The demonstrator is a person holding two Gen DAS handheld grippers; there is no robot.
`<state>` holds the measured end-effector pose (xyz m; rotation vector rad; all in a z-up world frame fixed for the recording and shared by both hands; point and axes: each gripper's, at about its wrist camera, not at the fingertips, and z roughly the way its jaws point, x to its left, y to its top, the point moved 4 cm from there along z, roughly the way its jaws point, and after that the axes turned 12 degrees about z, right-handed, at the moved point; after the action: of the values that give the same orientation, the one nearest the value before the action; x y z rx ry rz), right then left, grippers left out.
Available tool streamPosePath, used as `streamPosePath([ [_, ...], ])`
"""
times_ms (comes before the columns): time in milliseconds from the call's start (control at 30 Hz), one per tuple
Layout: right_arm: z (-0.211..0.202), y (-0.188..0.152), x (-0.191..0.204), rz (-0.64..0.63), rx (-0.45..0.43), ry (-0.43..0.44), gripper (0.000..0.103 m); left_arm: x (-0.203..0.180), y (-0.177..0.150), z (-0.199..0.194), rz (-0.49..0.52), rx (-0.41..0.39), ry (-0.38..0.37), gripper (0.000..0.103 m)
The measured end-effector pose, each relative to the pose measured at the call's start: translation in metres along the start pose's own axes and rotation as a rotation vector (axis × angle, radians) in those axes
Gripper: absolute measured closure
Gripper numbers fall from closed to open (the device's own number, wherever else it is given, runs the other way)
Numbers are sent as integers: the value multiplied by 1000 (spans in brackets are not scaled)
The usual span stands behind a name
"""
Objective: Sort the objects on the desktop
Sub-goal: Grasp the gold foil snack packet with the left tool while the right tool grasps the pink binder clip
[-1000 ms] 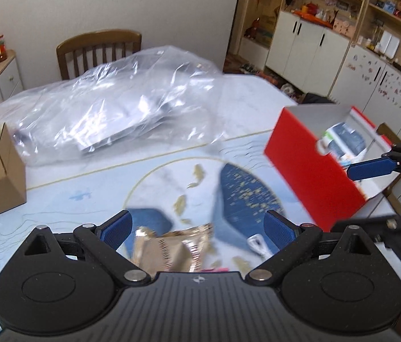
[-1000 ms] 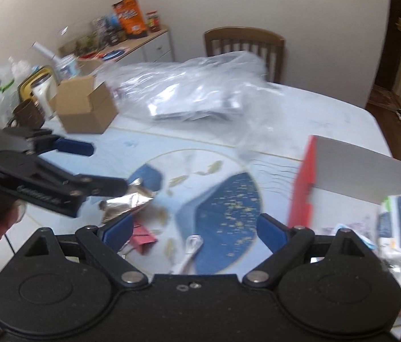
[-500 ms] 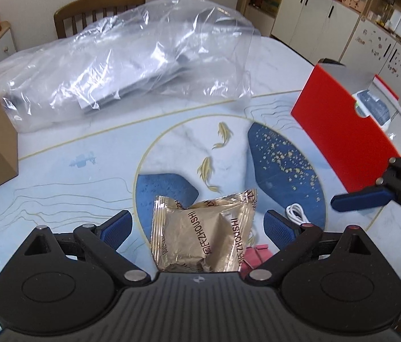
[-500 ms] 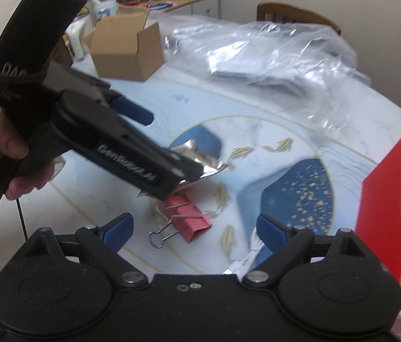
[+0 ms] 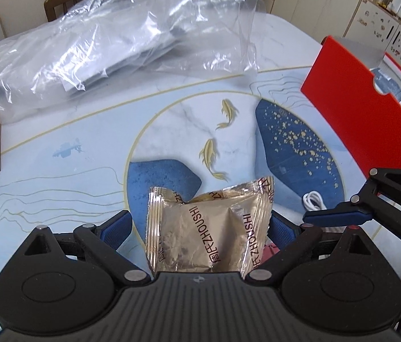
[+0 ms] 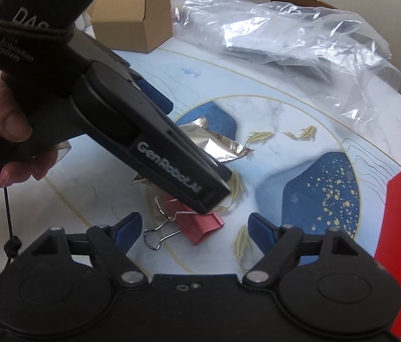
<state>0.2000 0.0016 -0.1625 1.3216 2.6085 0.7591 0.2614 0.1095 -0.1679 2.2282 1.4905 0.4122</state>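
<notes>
On the near part of the round marble-patterned worktop, the crinkled gold foil snack packet lies between the left gripper's spread jaws. Right gripper jaws are closing around the red metal binder clip, not yet pressing it. A clear plastic bag lies far; white cabinets stand beyond.

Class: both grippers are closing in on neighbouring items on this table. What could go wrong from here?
1. The left gripper straddles the gold foil snack packet; squeezing may crush it.
2. The right gripper, jaws closing, nears the pink binder clip partly under the left gripper's body; they may collide.
3. The coiled white cable could snag.
</notes>
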Motion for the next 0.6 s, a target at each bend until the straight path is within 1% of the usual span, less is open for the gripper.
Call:
streamPosePath([
  [233, 9, 2, 3, -22, 6, -6, 31, 8, -4, 11, -19, 23, -10, 4],
  [300, 12, 2, 2, -21, 14, -3, 36, 10, -4, 12, -26, 23, -19, 4],
  [467, 17, 1, 0, -13, 39, -2, 43, 11, -5, 13, -24, 13, -25, 4],
  [600, 19, 2, -1, 5, 40, 9, 43, 12, -5, 13, -23, 10, -23, 4],
])
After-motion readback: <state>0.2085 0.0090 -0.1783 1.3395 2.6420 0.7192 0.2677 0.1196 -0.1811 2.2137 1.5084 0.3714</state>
